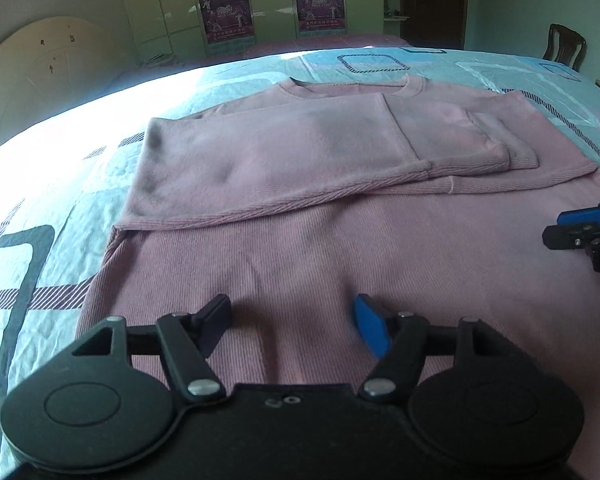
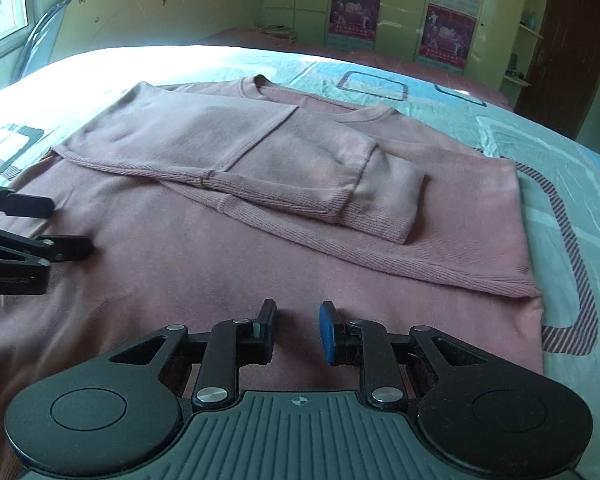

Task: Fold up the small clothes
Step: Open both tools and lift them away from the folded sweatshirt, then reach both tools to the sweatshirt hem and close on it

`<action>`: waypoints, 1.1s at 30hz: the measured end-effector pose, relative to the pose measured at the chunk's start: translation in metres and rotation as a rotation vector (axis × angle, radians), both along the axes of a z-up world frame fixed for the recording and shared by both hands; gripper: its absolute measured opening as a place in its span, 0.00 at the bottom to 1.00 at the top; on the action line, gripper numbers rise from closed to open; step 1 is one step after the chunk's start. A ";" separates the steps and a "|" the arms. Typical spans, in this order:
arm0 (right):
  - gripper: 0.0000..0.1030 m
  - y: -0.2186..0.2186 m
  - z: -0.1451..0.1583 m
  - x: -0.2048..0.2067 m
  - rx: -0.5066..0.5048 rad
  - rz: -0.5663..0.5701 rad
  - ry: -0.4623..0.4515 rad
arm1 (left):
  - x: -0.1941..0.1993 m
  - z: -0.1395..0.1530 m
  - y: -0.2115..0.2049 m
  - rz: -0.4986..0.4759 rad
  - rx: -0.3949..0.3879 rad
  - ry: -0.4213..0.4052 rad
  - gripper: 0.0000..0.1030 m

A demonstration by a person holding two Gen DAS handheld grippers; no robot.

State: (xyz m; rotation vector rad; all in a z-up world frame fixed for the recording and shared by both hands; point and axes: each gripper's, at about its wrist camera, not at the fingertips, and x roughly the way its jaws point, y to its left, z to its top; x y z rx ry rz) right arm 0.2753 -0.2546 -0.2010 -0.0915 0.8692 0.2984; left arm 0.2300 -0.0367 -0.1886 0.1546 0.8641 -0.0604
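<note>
A pink long-sleeved sweater (image 1: pixel 300 248) lies flat on the bed, neck at the far side, both sleeves folded across its chest (image 1: pixel 268 152). It also shows in the right wrist view (image 2: pixel 228 248), with the cuffs (image 2: pixel 380 208) stacked at the right. My left gripper (image 1: pixel 292 320) is open and empty, just above the near part of the sweater. My right gripper (image 2: pixel 298 328) is open with a narrower gap and empty, also over the near part. Each gripper shows at the edge of the other's view: the right (image 1: pixel 584 236), the left (image 2: pixel 32 236).
The bedsheet (image 1: pixel 52 208) is light blue with dark square patterns and shows in the right wrist view (image 2: pixel 572 184). Bright sunlight falls on its far left. A wardrobe with posters (image 1: pixel 228 8), a dark door (image 1: pixel 436 0) and a chair (image 1: pixel 564 46) stand behind the bed.
</note>
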 end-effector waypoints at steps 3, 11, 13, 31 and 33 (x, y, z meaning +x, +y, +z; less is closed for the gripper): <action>0.21 -0.002 0.007 -0.006 0.029 -0.020 0.005 | -0.002 0.004 0.007 0.035 -0.026 0.017 0.65; 0.21 0.033 0.027 -0.049 0.085 0.017 -0.006 | -0.026 0.020 -0.008 -0.020 -0.092 0.058 0.60; 0.21 0.043 0.026 -0.062 0.074 0.021 0.003 | -0.036 0.018 -0.011 -0.022 -0.078 0.071 0.60; 0.21 0.021 0.034 -0.155 -0.052 -0.171 -0.011 | -0.108 0.032 0.037 0.027 -0.069 0.034 0.67; 0.22 0.018 0.036 -0.165 -0.045 -0.191 -0.011 | -0.118 0.037 0.046 0.034 -0.078 0.023 0.70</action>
